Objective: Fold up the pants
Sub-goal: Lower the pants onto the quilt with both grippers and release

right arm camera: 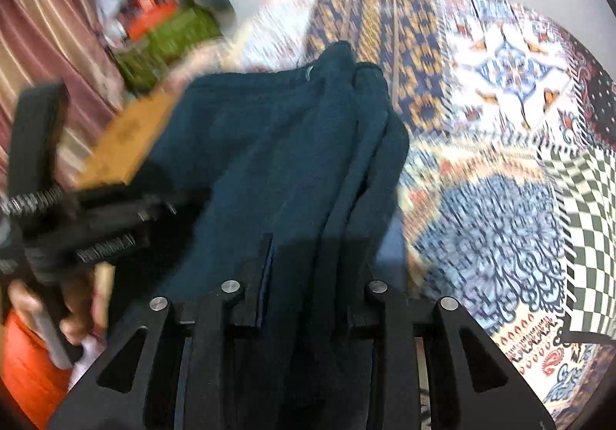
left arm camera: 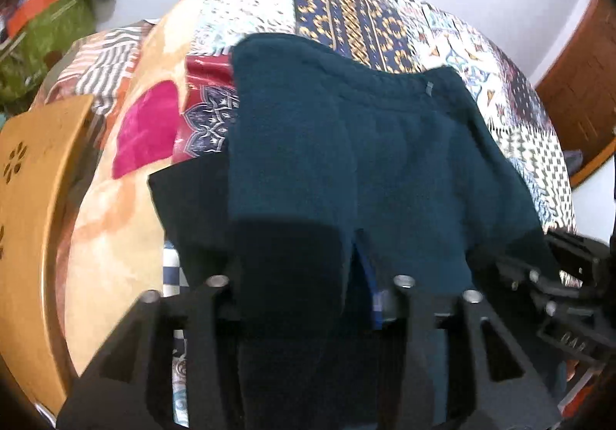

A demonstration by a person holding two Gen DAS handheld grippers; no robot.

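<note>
The pants (left arm camera: 346,145) are dark teal fleece, draped over a patchwork bedspread (left arm camera: 385,17), waistband at the far end. The near end runs into both grippers. Left gripper (left arm camera: 304,260): fabric lies between its fingers; whether the pads press on it cannot be told. Right gripper (right arm camera: 308,260): fingers narrow, bunched folds of cloth between them, apparently gripped (blur hampers reading).

Handling judgement: soft, thick, limp, fairly light; it will sag and crease wherever unsupported, and fleece should not slip much. Best taken at hems or waistband corners, both layers pinched together, edges kept taut between the two hands.
</note>
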